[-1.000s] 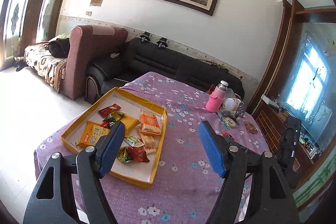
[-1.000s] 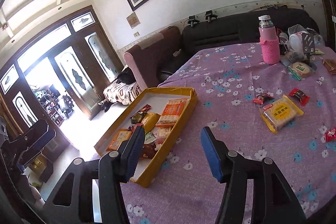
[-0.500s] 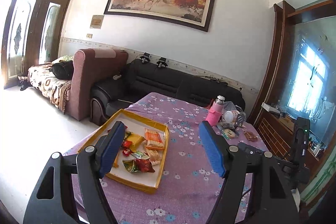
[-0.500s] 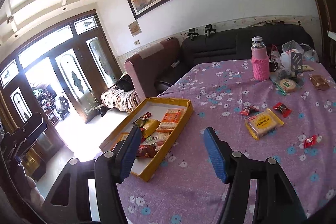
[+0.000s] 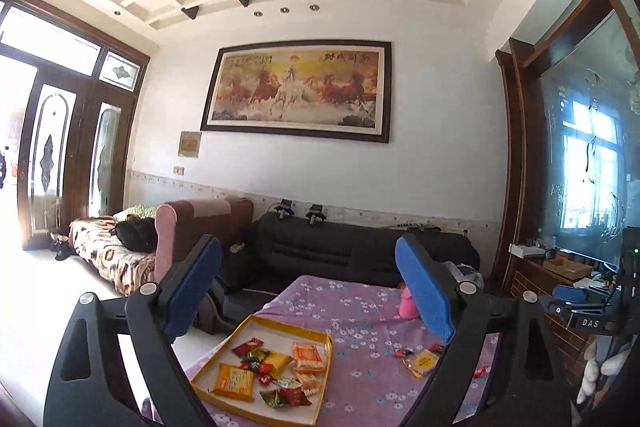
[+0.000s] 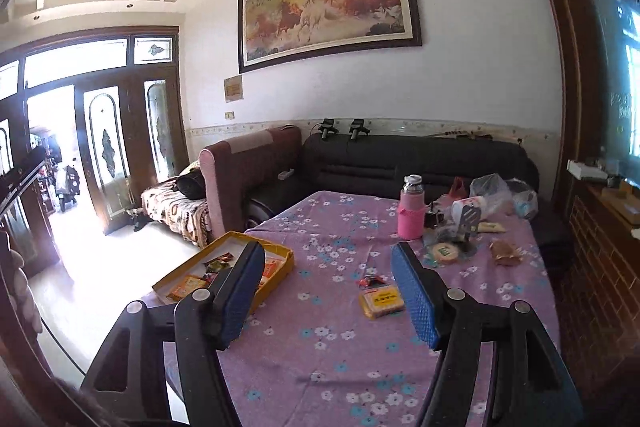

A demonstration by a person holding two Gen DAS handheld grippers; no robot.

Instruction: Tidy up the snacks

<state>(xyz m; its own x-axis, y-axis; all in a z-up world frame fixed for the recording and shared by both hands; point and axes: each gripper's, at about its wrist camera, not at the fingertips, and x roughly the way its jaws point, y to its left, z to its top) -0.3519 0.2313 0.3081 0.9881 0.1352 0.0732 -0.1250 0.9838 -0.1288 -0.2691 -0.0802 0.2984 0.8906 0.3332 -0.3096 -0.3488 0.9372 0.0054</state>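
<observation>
A yellow-rimmed tray (image 5: 329, 349) lies on the purple flowered tablecloth (image 5: 360, 379) and holds several snack packets, among them an orange packet (image 5: 234, 381) and a red-green one (image 5: 287, 396). A yellow biscuit packet (image 5: 423, 362) and small red candies (image 5: 401, 353) lie loose on the cloth to the tray's right. My left gripper (image 5: 308, 291) is open and empty, held high and back from the table. My right gripper (image 6: 328, 291) is open and empty above the near table. The tray (image 6: 280, 281), the yellow packet (image 6: 381, 301) and a red candy (image 6: 370, 281) show there too.
A pink flask (image 6: 411, 213), plastic bags (image 6: 492, 193), a round biscuit pack (image 6: 443, 251) and a brown packet (image 6: 506, 253) crowd the table's far right. A black sofa (image 6: 400, 163) and maroon sofa (image 6: 240, 179) stand behind. A wooden cabinet (image 6: 600, 267) lies right.
Both grippers have pulled back and up from the table, so the tray and snacks look smaller and lower. Both stay open and empty.
</observation>
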